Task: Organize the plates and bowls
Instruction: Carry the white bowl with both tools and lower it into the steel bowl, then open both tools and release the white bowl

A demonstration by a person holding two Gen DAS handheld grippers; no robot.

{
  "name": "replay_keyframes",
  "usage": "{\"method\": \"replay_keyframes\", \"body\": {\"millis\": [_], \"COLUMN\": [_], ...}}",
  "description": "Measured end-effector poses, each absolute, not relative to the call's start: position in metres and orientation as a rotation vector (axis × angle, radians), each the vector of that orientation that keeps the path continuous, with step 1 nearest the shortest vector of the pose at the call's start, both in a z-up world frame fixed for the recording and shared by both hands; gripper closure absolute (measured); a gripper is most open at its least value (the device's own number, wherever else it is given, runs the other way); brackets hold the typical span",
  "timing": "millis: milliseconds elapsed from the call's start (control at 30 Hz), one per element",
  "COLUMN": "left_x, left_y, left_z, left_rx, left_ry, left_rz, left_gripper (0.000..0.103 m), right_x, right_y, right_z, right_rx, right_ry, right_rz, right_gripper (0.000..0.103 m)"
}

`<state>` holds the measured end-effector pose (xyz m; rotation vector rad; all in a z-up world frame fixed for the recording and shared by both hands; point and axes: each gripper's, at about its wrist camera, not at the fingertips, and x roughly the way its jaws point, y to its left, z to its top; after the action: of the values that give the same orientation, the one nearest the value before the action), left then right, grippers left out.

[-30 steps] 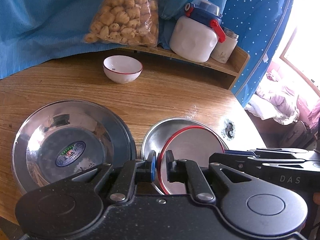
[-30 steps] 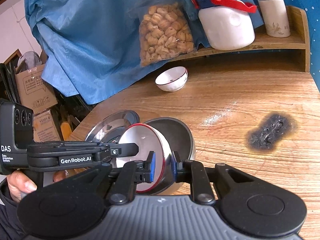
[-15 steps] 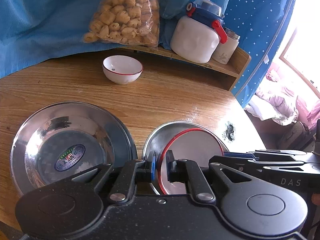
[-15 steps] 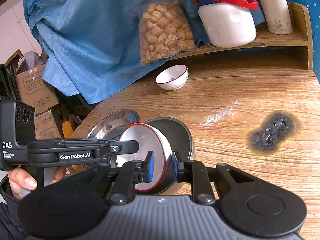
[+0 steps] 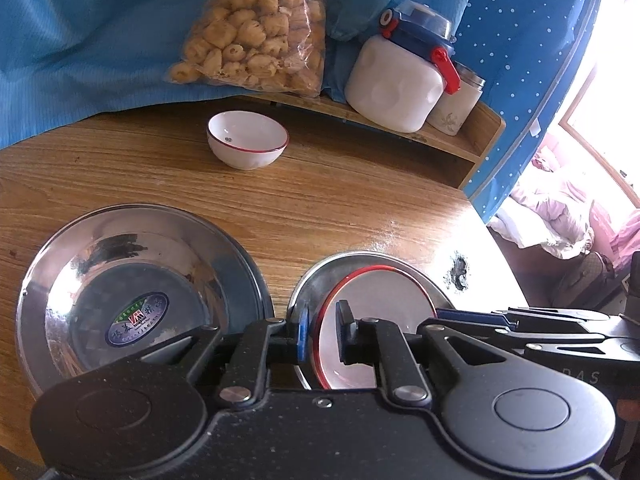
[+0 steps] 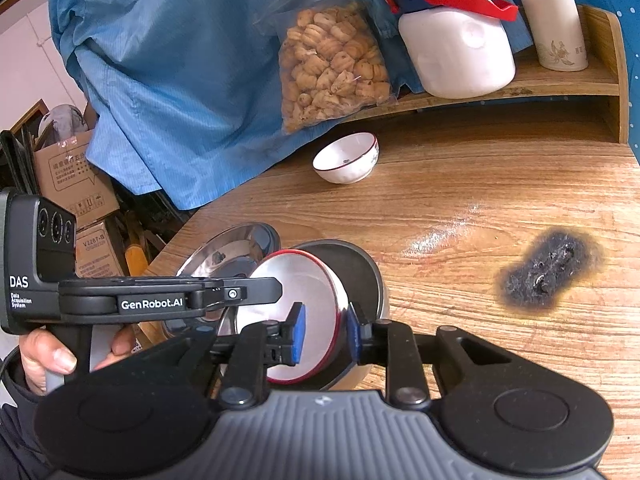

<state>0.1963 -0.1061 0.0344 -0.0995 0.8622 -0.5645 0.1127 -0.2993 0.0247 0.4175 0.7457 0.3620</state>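
Along the near edge of the wooden table, a white red-rimmed bowl sits nested in a steel bowl, apparently leaning a little rather than lying flat. The left gripper and the right gripper straddle its rim from opposite sides. The jaws of both have just been opening. They now stand slightly parted with the thin red rim between them, and the pads no longer look pressed against it, so neither gripper has hold of anything.

The step in hand appears to be the release after nesting one bowl in another. The next move probably calls for drawing both grippers back and up without catching the rim. After that, the small white bowl at the far side, just before the low shelf, looks like the next piece to collect.

The nested bowl is glazed, smooth and shallow with a painted red lip. That makes it slippery for narrow pads and likely to rock against the metal beneath. Its steel host is polished, with a rolled edge. Touching or nearly touching that on the left lies a wide steel plate, mirror-bright, with an oval sticker at its centre. The tabletop is grained wood with a charred patch toward its right edge. On the shelf stand a crinkled bag of snacks and a white jug.
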Motion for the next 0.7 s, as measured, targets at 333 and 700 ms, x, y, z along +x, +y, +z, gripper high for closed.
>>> {"method": "replay_keyframes", "body": {"millis": [333,700], "left_x": [0.196,0.177], "left_y": [-0.102,-0.095], "left_z": [0.042,0.058], "left_rx": [-0.149,-0.153], "left_ry": [0.795,0.691], "left_rz": [-0.591,-0.564], "left_gripper": [0.086,0.068], "right_x": [0.110,0.094], "right_y": [-0.308,-0.317], "right_z": [0.031,0.042], "right_rx": [0.430,0.453], "right_ry": [0.703,0.604], "right_rz": [0.351,0.340], "right_gripper": [0.074,0.072]}}
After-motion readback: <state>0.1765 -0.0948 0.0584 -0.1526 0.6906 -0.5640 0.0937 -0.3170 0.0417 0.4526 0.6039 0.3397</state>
